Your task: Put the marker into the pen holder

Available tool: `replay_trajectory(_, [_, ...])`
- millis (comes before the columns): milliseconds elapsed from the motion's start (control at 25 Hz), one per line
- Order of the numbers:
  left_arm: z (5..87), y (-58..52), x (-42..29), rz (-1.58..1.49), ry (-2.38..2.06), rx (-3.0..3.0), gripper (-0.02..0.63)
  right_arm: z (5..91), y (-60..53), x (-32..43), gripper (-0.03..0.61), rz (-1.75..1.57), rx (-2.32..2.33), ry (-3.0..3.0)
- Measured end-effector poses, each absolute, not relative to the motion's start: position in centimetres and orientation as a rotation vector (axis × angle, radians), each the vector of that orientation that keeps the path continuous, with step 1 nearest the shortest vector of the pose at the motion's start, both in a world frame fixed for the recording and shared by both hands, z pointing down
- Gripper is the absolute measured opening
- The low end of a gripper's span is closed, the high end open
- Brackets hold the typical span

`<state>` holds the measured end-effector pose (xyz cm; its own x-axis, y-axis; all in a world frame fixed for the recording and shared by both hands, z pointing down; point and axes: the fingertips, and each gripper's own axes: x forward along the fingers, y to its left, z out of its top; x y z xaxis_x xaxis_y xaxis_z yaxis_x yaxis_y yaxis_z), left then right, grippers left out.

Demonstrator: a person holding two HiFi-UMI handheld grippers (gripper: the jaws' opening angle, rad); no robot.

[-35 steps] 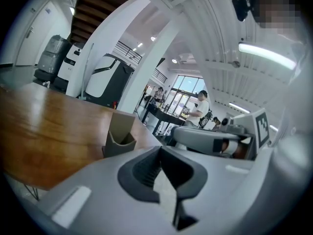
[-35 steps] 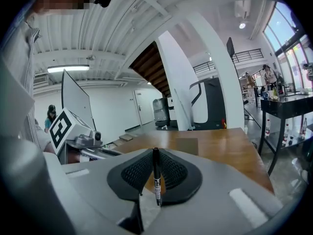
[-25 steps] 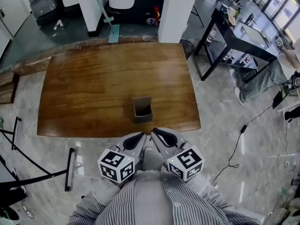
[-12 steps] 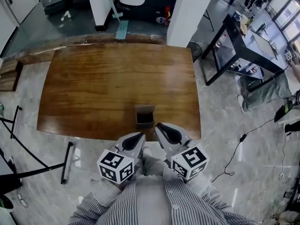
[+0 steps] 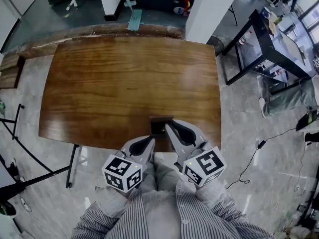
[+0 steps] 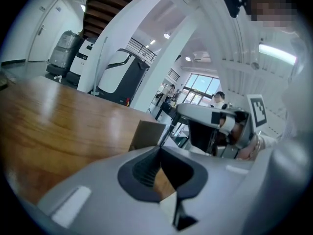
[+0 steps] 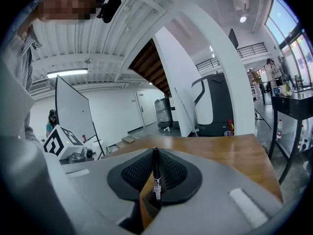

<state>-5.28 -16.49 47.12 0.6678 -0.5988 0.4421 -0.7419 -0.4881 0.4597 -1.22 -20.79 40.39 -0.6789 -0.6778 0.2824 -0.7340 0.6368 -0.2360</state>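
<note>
**Marker gripped upright at the pen holder, near edge of a wooden table**

Nearest the head camera is the person's grey-and-white striped shirt (image 5: 159, 213). Just beyond it are two grey plastic grippers, each carrying a white cube printed with black square markers.

The left gripper (image 5: 150, 140) sits just short of the table edge. Its jaws are closed tip to tip and hold nothing.

The right gripper (image 5: 168, 124) reaches a little further, its ribbed black pads clenched on a slim black marker with a white label band (image 7: 156, 177). The marker stands upright between the pads, directly over a small, square, open-topped brown box, the pen holder (image 5: 158, 126). The right jaws partly cover the holder from above. No view shows whether the marker's lower end is already inside it.

The holder stands close to the near edge of a broad rectangular table of glossy, reddish-brown grained wood (image 5: 124, 78).

Pale grey mottled stone floor (image 5: 244, 128) surrounds the table. A thin black cable (image 5: 251, 159) trails across the floor on the right, and black metal stand legs (image 5: 30, 176) lie to the left.

Further off stand a square white pillar (image 5: 212, 6) and, to the right, a black-framed side table (image 5: 271, 44) holding small objects too small to identify.
</note>
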Motion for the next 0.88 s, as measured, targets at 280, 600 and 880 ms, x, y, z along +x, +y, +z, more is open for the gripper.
replay_trajectory(280, [49.4, -15.8, -5.2, 0.317, -1.004, 2.192, 0.008, 43.0, -20.7, -1.5, 0.037, 0.501, 1.207, -2.658])
replay_trajectory(600, [50.7, -15.4, -5.2, 0.336, -0.992, 2.163, 0.008, 46.8, -19.9, -1.6, 0.038, 0.497, 1.203, -2.594])
replay_trajectory(880, [51.5, -14.7, -4.8, 0.345, -0.970, 2.144, 0.008, 48.9, -19.5, -1.5, 0.038, 0.505, 1.166, -2.549])
